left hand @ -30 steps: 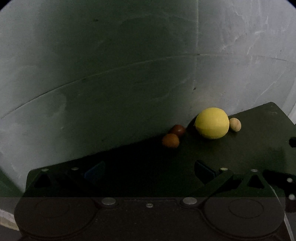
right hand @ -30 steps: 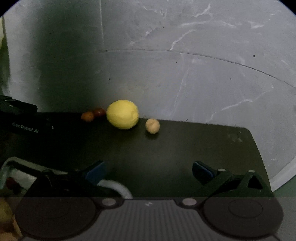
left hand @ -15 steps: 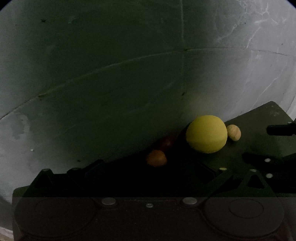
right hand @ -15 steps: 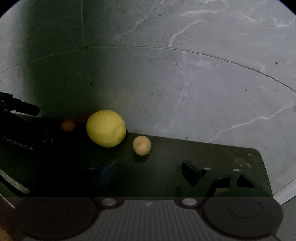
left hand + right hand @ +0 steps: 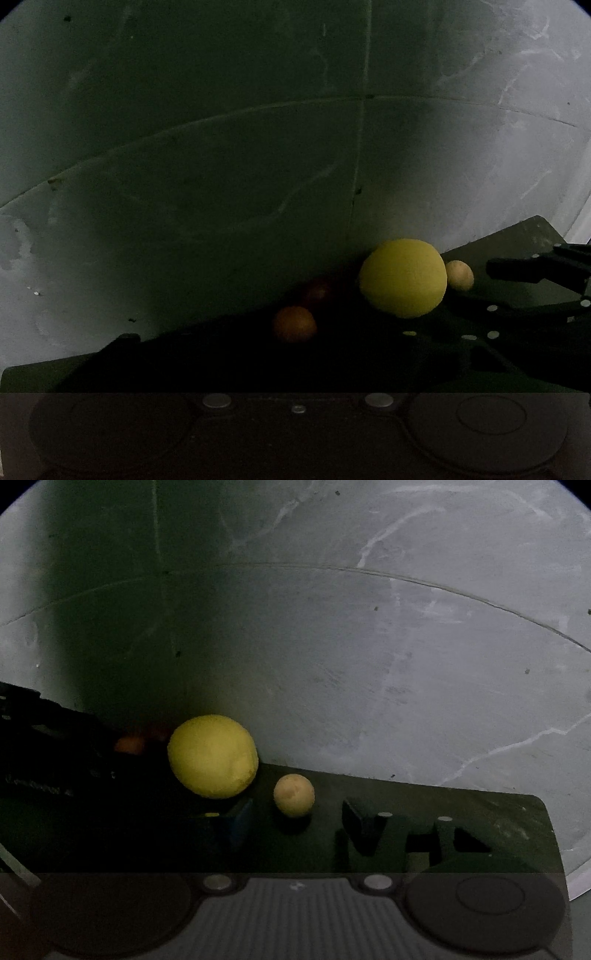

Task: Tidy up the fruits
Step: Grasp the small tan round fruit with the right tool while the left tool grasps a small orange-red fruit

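Four fruits lie on a dark mat by a grey wall. The big yellow lemon is in the middle. A small tan fruit lies to its right, and an orange fruit and a dark red fruit to its left. My left gripper is open, its dim fingers wide on either side of the orange fruit. My right gripper is open, with the tan fruit just ahead between its fingertips.
A grey marbled wall rises right behind the fruits. Each view catches the other tool: the right gripper at the right edge and the left gripper at the left edge. The mat's right corner lies beyond the tan fruit.
Both grippers have moved forward and lower toward the fruits, which look larger. The right gripper's fingers now flank the tan fruit. The fruits have not moved.
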A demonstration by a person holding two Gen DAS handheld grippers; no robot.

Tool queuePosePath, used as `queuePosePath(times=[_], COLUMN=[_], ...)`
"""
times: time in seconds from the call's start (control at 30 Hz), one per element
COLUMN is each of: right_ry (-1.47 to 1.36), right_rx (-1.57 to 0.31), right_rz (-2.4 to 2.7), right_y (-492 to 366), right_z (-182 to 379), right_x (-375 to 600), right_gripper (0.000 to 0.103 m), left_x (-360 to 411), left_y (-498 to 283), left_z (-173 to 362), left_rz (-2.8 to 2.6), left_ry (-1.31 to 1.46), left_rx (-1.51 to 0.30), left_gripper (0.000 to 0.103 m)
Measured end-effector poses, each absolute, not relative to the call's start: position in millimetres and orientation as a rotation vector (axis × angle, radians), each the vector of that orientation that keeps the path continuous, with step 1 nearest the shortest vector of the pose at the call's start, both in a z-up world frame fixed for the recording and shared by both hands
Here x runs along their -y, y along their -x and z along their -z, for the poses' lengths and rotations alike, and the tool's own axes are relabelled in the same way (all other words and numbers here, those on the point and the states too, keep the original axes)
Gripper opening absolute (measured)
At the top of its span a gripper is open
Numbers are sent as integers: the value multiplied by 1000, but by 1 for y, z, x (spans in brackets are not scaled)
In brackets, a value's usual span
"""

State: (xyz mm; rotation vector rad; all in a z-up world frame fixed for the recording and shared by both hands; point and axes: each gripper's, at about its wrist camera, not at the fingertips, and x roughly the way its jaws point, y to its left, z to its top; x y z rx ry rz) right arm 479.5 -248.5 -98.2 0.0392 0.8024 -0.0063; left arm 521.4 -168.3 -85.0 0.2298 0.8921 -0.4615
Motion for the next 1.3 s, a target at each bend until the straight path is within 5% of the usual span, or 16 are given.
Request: queuePosePath(times=[0.23, 0.43, 0.67, 1.3], right_ry=[-50, -55, -57, -81], right_rx=[-802, -805, -811, -814], right_rz=[6, 5, 7, 19], right_y=[-482, -484, -476, -444], right_z=[104, 106, 101, 77], right_x=[248, 247, 244, 215], right_gripper=[48, 29, 28, 28], left_x=[161, 160, 156, 130], left_y=[-520, -522, -523, -497], left_z=[81, 80, 78, 63], left_rz=[451, 453, 436, 478], left_ry=[-217, -212, -208, -198], left_rx=[-897, -905, -902, -908], left_gripper=[57, 45, 31, 29])
